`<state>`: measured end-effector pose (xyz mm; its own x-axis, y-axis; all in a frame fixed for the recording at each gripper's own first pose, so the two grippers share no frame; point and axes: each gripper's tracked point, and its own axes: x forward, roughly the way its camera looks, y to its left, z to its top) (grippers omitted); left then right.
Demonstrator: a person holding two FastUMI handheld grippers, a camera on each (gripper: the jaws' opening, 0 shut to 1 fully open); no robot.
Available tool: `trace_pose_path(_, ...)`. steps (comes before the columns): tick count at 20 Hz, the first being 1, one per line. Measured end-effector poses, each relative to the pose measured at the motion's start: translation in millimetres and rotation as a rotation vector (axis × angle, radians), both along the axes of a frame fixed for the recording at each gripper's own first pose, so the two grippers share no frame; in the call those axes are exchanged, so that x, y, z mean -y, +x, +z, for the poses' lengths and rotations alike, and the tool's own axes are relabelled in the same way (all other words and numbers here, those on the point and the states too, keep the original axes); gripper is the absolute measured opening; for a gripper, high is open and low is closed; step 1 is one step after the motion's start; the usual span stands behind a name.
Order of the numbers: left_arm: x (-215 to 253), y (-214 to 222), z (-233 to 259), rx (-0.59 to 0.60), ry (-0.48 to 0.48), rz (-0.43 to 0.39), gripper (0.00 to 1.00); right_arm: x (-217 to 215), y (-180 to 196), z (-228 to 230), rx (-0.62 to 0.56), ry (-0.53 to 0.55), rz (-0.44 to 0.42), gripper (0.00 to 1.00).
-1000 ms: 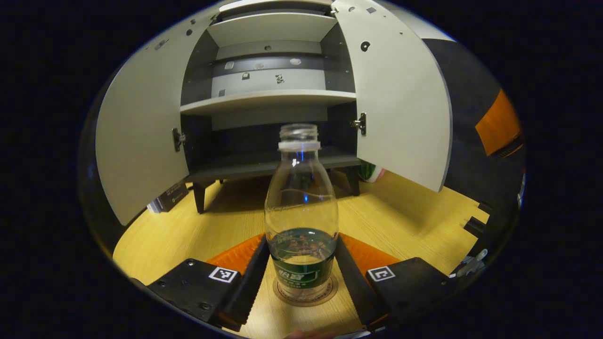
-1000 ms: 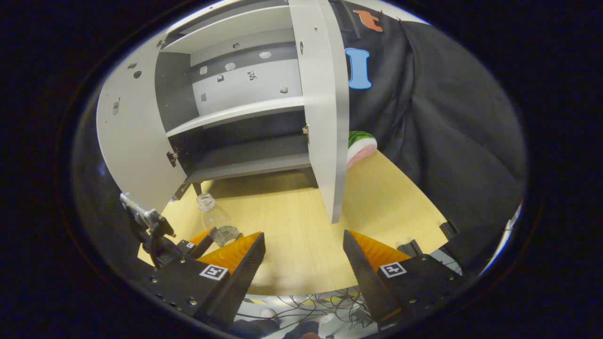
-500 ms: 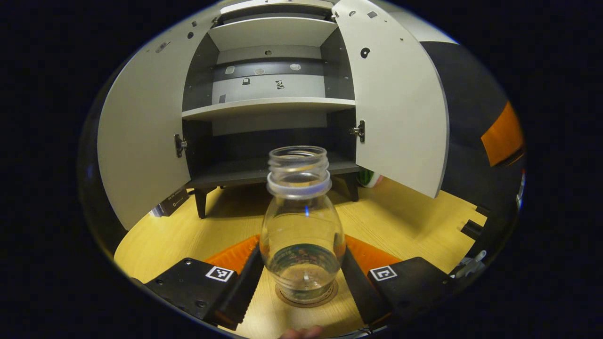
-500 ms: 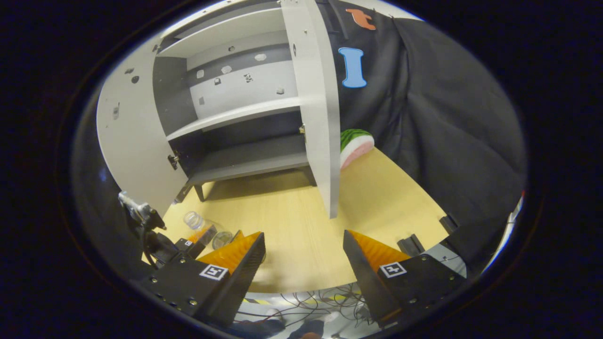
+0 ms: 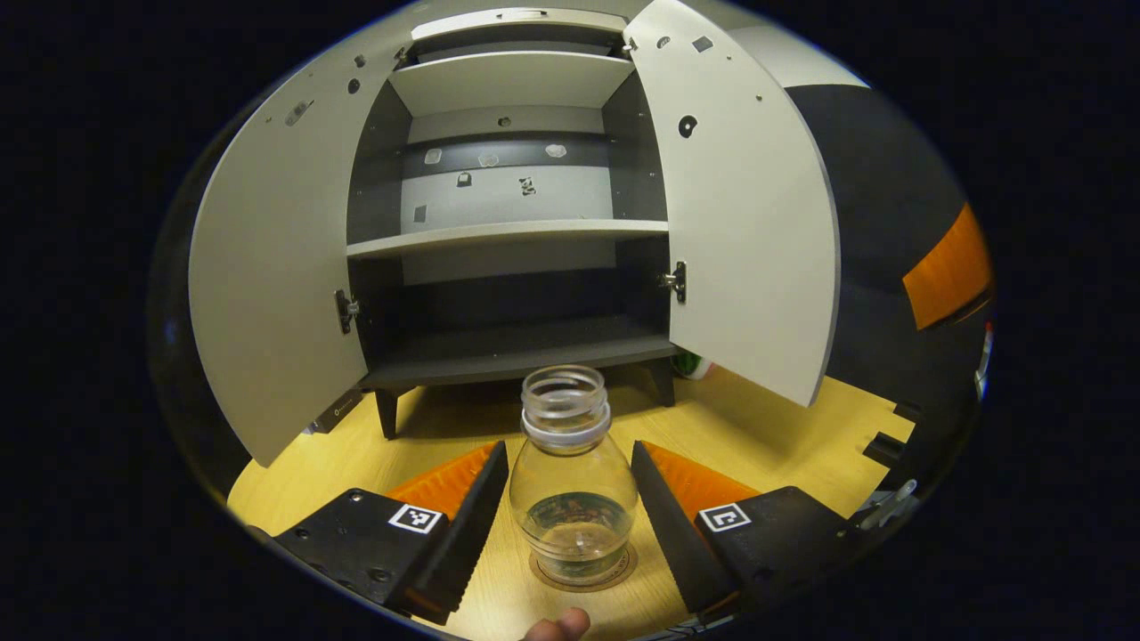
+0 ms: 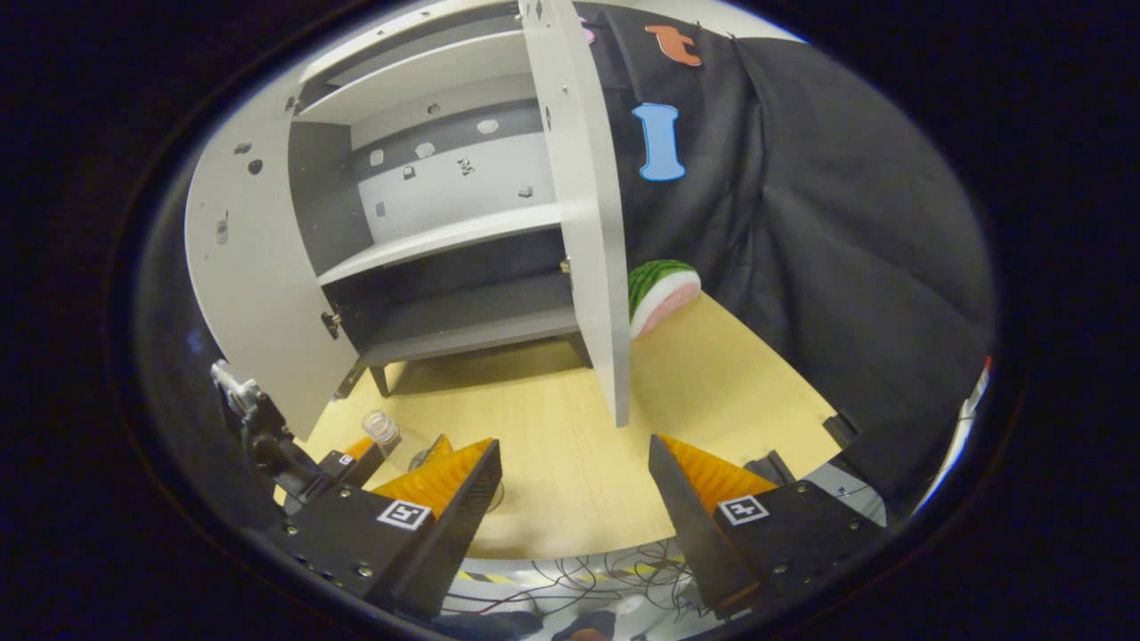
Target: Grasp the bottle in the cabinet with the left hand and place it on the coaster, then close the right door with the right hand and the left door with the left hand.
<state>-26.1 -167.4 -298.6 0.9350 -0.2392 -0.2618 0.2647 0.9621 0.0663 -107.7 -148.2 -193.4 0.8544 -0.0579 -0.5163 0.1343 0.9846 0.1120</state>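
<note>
Left gripper view: the clear plastic bottle (image 5: pixel 574 476) stands upright, uncapped, on the round coaster (image 5: pixel 581 572) on the wooden table (image 5: pixel 766 418). The left gripper (image 5: pixel 570 516) has its fingers spread either side of the bottle — close by, gaps visible, not pinching it. Beyond, the grey cabinet (image 5: pixel 508 236) gapes, left door (image 5: pixel 272 294) and right door (image 5: pixel 744 223) both swung wide, lower shelf bare.

Right gripper view: the right gripper (image 6: pixel 574 516) hangs over the table's near edge, fingers wide apart and holding nothing. The right door (image 6: pixel 588 223) stands edge-on ahead — a watermelon-slice toy (image 6: pixel 663 289) lies behind it. Low at left, the bottle (image 6: pixel 392 436) sits between the left gripper's fingers (image 6: pixel 356 450).
</note>
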Motion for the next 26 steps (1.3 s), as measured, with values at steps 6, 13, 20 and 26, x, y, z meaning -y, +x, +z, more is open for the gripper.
trace_pose_path(6, 7, 3, 78, 0.092, -0.023, -0.016, 0.89, 28, 15, 68, 0.145, -0.053, -0.014, 1.0)
trace_pose_path(13, -5, 2, 166, 0.207, -0.009, -0.016, 0.91, 85, 60, 173, 0.356, -0.063, -0.037, 1.0)
trace_pose_path(20, -41, 0, 183, 0.191, -0.001, 0.066, 0.97, 108, 120, 216, 0.436, -0.067, 0.003, 1.0)
trace_pose_path(26, -69, 6, 179, 0.163, 0.023, 0.13, 0.97, 106, 132, 212, 0.444, -0.038, 0.029, 0.99)
